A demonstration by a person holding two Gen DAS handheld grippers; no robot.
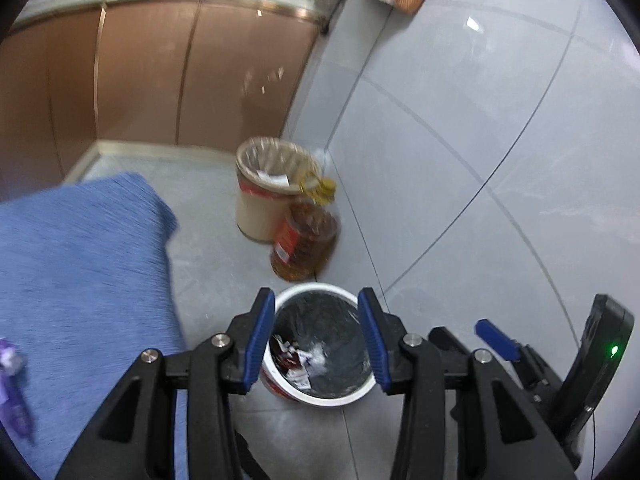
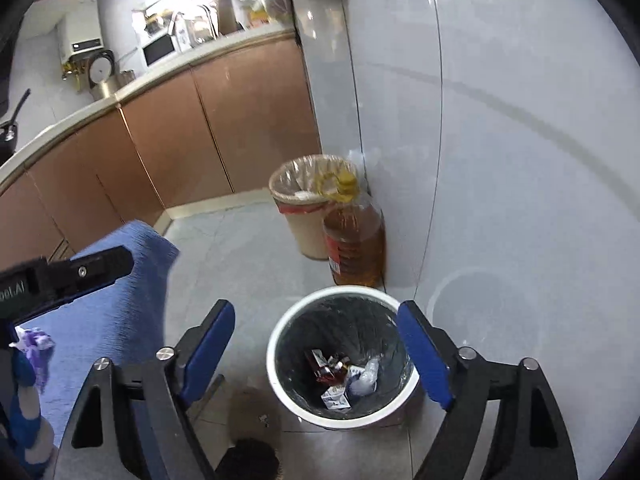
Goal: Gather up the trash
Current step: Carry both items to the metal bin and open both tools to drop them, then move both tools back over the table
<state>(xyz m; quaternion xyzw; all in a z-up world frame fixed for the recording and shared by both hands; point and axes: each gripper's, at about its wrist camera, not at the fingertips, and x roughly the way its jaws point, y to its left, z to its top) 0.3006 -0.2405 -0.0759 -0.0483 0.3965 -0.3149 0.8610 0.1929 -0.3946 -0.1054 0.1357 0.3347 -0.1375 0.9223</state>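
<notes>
On the grey tiled floor, close below both grippers, a white-rimmed trash bin [image 2: 344,360] with a dark liner is seen from above; crumpled wrappers and scraps of paper [image 2: 340,380] lie at its bottom. Nothing is gripped by the left gripper [image 1: 318,344], whose blue pads are parted about halfway, with the bin's mouth visible between them. The right gripper [image 2: 320,360] is spread wide and is likewise empty, its pads framing the bin. Just beyond the bin a large bottle of amber oil [image 2: 354,240] is stood against the pale wall, touching or nearly touching a beige lined bin [image 2: 304,208] behind it. A blue cloth-covered surface [image 1: 80,272] is seen to the left, with a purple item [image 2: 34,344] on it. Brown cabinets [image 2: 180,132] are ranged along the back.
</notes>
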